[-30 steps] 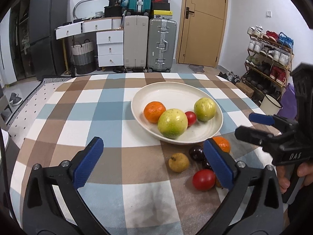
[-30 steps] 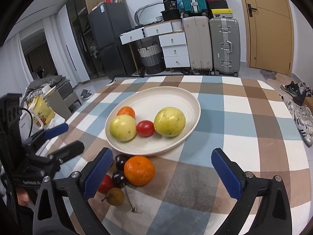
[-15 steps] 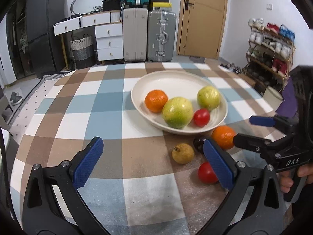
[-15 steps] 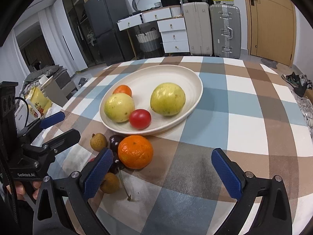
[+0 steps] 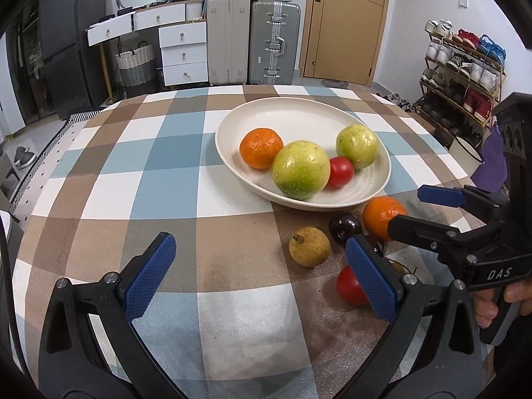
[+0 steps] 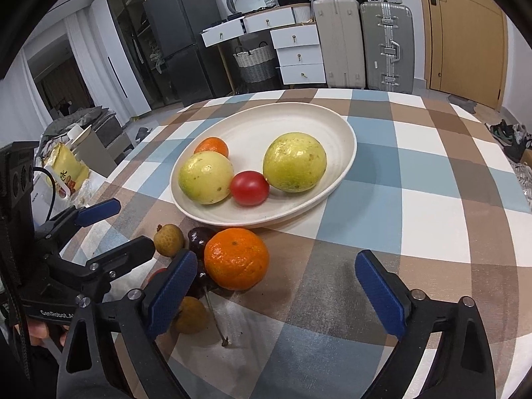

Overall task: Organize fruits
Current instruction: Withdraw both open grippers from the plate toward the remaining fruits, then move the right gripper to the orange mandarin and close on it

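A white plate (image 5: 292, 109) (image 6: 282, 123) holds a mandarin (image 5: 261, 148), two yellow-green round fruits (image 5: 301, 169) (image 5: 356, 146) and a red tomato (image 5: 340, 172). In front of the plate, on the checked cloth, lie a loose mandarin (image 6: 236, 258) (image 5: 382, 216), a dark fruit (image 6: 199, 236), two tan longans (image 6: 168, 240) (image 6: 191, 314) and a half-hidden red tomato (image 5: 349, 286). My right gripper (image 6: 276, 272) is closing, the loose mandarin just inside its left finger, with neither pad pressing on it. My left gripper (image 5: 257, 266) is open over bare cloth, left of the longan (image 5: 309, 246).
The round table's edge curves close on the right in the left wrist view, with a shoe rack (image 5: 465, 66) beyond it. Suitcases (image 5: 252, 40), drawers (image 5: 183, 53) and a door stand behind the table. A snack bag (image 6: 66, 173) lies beside the table.
Both grippers have sunk and tilted down toward the loose fruits. The right gripper's jaws have narrowed a little around the loose mandarin. No fruit has moved.
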Demonstrator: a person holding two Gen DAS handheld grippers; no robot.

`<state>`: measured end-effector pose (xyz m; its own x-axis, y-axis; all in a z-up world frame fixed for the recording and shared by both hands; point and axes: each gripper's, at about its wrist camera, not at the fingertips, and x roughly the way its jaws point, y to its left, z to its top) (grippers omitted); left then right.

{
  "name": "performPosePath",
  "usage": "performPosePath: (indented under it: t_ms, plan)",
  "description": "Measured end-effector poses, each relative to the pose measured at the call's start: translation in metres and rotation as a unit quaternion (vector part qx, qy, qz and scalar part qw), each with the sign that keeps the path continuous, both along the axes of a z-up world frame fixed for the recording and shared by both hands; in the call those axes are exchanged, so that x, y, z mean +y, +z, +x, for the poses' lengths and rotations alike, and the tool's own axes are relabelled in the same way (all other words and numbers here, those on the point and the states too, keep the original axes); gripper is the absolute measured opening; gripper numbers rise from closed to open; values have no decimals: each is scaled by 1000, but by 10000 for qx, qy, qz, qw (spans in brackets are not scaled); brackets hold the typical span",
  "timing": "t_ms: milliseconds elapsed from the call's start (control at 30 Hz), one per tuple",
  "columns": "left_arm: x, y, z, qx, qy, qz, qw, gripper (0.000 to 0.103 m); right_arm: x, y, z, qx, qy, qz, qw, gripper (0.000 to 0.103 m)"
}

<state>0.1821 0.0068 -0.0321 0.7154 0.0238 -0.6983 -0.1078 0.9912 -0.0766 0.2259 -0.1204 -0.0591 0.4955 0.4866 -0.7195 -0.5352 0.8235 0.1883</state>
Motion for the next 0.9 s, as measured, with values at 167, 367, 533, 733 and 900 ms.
performPosePath:
  t_ms: [167, 367, 533, 733, 900]
  plan:
    - [5, -3, 3, 62, 23, -249, 9997, 102, 2, -2, 3, 189, 105, 189, 9996, 82]
    - [2, -3, 4, 45, -107, -397, 9991, 100, 6, -6, 5, 433, 260, 402, 9979, 67]
    - [-3, -4, 5, 63, -189, -347, 9992, 99, 10, -7, 4, 513, 376, 484, 9968, 55]
    - [-4, -4, 5, 77, -190, -340, 9992, 99, 11, -7, 5, 604, 416, 613, 9954, 46]
    - [-3, -4, 6, 82, -167, -379, 9991, 99, 9, -7, 5, 584, 384, 643, 9955, 42]
